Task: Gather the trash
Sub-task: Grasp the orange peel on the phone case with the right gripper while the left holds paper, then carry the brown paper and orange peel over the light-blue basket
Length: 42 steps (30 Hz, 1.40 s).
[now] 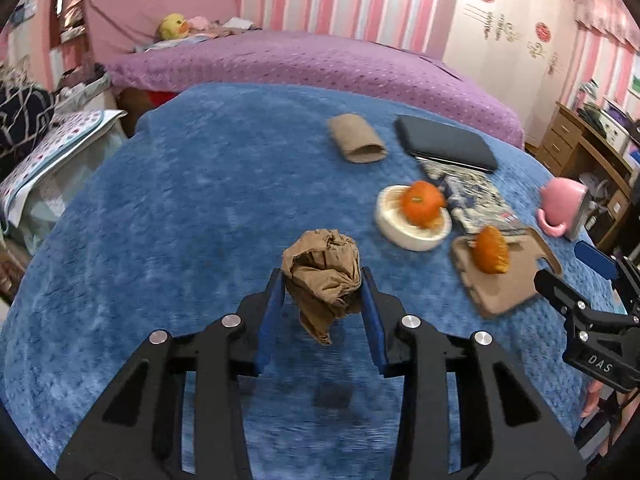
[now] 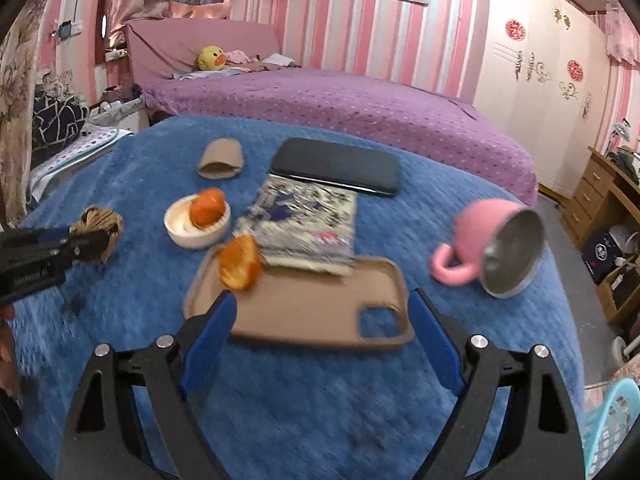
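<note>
So the left tongs [image 1: 323, 280] are clamped on a crumpled brown paper wad [image 1: 322, 272], held clear above the blue-covered counter [image 1: 180, 208]. The right tongs [image 2: 320, 312] stand wide apart, empty, over the tan phone case [image 2: 320, 304]. Farther out lie an orange peel [image 2: 240, 262] on that case and a cardboard tube [image 2: 221, 159]. By my reading, collection is barely underway: one scrap in hand, nothing visibly binned.
</note>
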Each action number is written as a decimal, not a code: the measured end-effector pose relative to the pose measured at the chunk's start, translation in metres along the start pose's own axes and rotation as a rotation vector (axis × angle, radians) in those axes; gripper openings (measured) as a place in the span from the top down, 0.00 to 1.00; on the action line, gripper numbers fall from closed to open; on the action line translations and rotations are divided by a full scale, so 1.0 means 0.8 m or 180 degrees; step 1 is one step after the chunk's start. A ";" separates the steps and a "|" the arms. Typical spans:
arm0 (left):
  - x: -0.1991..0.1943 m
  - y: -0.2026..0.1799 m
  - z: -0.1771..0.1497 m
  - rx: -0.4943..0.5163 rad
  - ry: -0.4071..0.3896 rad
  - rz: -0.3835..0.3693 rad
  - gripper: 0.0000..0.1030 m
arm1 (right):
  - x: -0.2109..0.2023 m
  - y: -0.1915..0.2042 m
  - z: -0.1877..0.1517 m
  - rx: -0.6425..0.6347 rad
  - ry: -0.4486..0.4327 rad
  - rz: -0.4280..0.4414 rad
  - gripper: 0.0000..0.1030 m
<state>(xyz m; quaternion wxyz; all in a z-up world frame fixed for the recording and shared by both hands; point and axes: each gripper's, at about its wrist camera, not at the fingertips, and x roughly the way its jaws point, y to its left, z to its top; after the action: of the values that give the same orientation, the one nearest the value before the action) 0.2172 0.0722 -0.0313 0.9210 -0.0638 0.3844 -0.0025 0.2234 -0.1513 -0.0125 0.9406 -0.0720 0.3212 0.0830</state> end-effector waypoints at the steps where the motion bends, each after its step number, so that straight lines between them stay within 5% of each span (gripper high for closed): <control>1: 0.001 0.006 0.001 -0.0018 0.0003 0.0037 0.65 | 0.006 0.006 0.004 -0.0004 0.0016 0.0044 0.17; 4: 0.005 0.019 0.002 -0.0058 0.0027 0.0067 0.65 | 0.021 0.020 0.012 0.0005 0.0058 0.0177 0.24; 13: 0.009 0.037 0.004 -0.0105 0.0051 0.0031 0.65 | 0.057 0.050 0.018 -0.0160 0.0298 0.0342 0.72; 24: -0.005 0.013 0.003 -0.0007 -0.0020 0.0024 0.71 | 0.013 0.027 0.007 -0.0088 0.0086 0.0326 0.73; 36: -0.021 -0.017 -0.006 0.0154 -0.0112 0.0030 0.73 | -0.058 -0.068 -0.036 0.0241 -0.0022 0.0021 0.73; 42: -0.016 0.004 -0.014 0.0000 -0.0074 0.0041 0.37 | -0.081 -0.116 -0.060 0.0431 -0.0037 -0.0152 0.73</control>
<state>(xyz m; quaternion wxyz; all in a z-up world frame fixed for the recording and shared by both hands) 0.2001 0.0749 -0.0302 0.9253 -0.0614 0.3741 0.0041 0.1633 -0.2581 -0.0027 0.9469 -0.0154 0.3188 0.0390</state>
